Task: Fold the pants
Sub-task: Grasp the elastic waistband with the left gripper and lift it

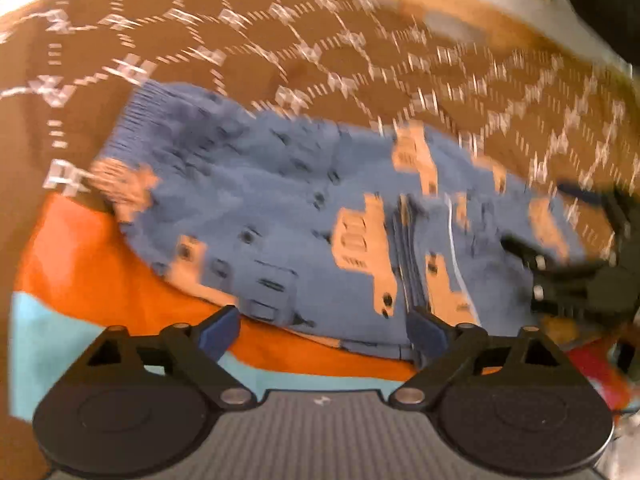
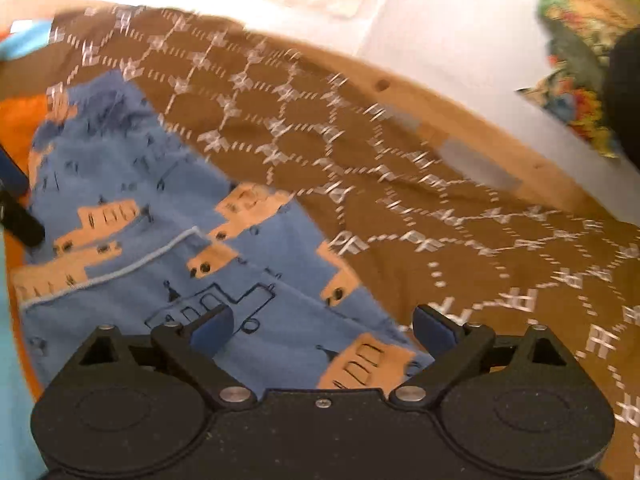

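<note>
A brown cloth (image 2: 400, 152) with a white hexagon-lattice print covers the worktop; beyond its far edge stand a white wall (image 2: 440, 40) and colourful patterned fabric (image 2: 576, 60). No writing is readable. The blue pants (image 1: 280, 208), printed with tan and outlined vehicles, lie folded partly on an orange cloth (image 1: 100, 272). The left hand-held gripper (image 1: 324, 330) and right hand-held gripper (image 2: 323, 325) are both spread wide and empty over the pants' near edge.

Both views running bright, warm, evenly lit; no hard shadows showing. Motion blur smearing cloth (image 1: 360, 60) pattern into streaks, heaviest toward upper and right edges. Pants (image 1: 280, 208) print staying soft but readable. White wall (image 2: 440, 40) blowing out, near clipping. Fisheye bending edges, black corners vignetting. Near gripper bodies staying sharpest.
</note>
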A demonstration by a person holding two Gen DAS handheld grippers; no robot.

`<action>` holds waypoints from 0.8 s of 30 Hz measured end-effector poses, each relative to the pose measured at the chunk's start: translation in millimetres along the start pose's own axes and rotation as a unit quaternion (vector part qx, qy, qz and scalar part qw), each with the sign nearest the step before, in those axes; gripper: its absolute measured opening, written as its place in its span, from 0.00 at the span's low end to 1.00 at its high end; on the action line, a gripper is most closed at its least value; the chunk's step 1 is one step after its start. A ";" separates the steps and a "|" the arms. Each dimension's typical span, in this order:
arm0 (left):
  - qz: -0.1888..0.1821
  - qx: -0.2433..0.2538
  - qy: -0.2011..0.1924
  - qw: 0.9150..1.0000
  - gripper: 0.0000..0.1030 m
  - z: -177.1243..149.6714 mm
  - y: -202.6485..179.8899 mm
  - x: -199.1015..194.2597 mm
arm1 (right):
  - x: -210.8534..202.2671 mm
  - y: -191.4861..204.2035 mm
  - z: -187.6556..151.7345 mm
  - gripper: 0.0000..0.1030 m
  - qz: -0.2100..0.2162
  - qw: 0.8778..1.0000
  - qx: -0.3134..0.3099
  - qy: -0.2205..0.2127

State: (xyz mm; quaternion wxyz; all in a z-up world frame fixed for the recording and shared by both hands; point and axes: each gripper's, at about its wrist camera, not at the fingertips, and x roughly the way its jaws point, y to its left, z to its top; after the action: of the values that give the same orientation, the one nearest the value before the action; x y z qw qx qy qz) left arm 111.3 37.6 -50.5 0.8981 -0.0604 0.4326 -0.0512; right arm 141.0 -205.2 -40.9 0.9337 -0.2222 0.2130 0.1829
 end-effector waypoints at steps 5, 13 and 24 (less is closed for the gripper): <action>0.062 -0.068 -0.113 0.989 0.78 12.3 45.5 -36.8 | -31.7 11.0 3.1 0.94 0.026 0.999 0.026 -0.018; 0.066 -0.169 -0.133 0.974 0.19 24.8 89.8 -20.9 | -39.9 55.7 13.8 0.94 0.072 0.997 -0.001 -0.017; 0.110 -0.129 -0.115 0.979 0.18 21.6 69.0 -1.7 | -32.2 69.4 4.4 0.95 0.053 0.998 -0.034 0.005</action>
State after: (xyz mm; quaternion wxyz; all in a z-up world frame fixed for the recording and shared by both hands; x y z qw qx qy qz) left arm 129.9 107.3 -46.5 0.9267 -0.1331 0.3336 0.1108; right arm 85.0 -153.0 -45.4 0.9134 -0.2429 0.2232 0.2385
